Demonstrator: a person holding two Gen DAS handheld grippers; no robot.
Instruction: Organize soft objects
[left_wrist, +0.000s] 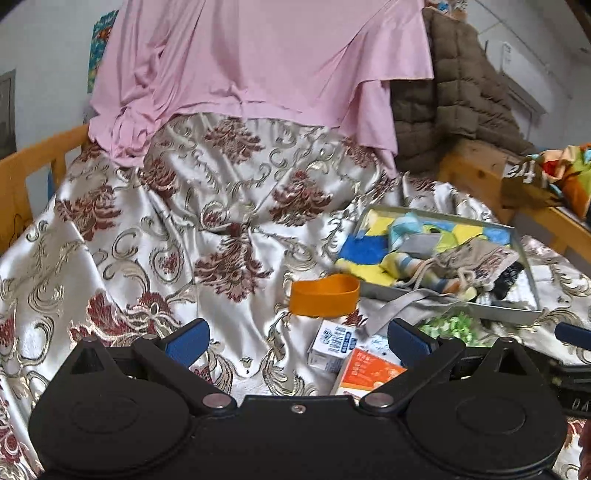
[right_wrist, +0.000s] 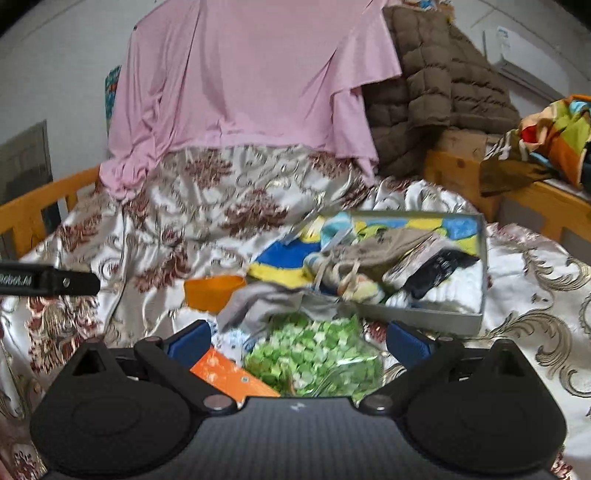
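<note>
Both tongs, left (left_wrist: 297, 339) and right (right_wrist: 298, 341), gape released above the bedspread (left_wrist: 147, 229) clutter.

Bed (left_wrist: 155, 236), floral satin cover: grey tray (left_wrist: 517, 314), orange band (left_wrist: 325, 295), cartons (left_wrist: 332, 345).

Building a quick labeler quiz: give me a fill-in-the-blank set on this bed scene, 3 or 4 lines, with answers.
1. The loop-shaped band lying on the bedspread left of the grey tray is ____ in colour.
2. The garment draped at the head of the bed is ____.
3. Both the left claw and the right claw are ____, holding nothing.
4. The bag right in front of the right claw holds small ____ pieces.

Missing words: orange; pink; open; green
</note>
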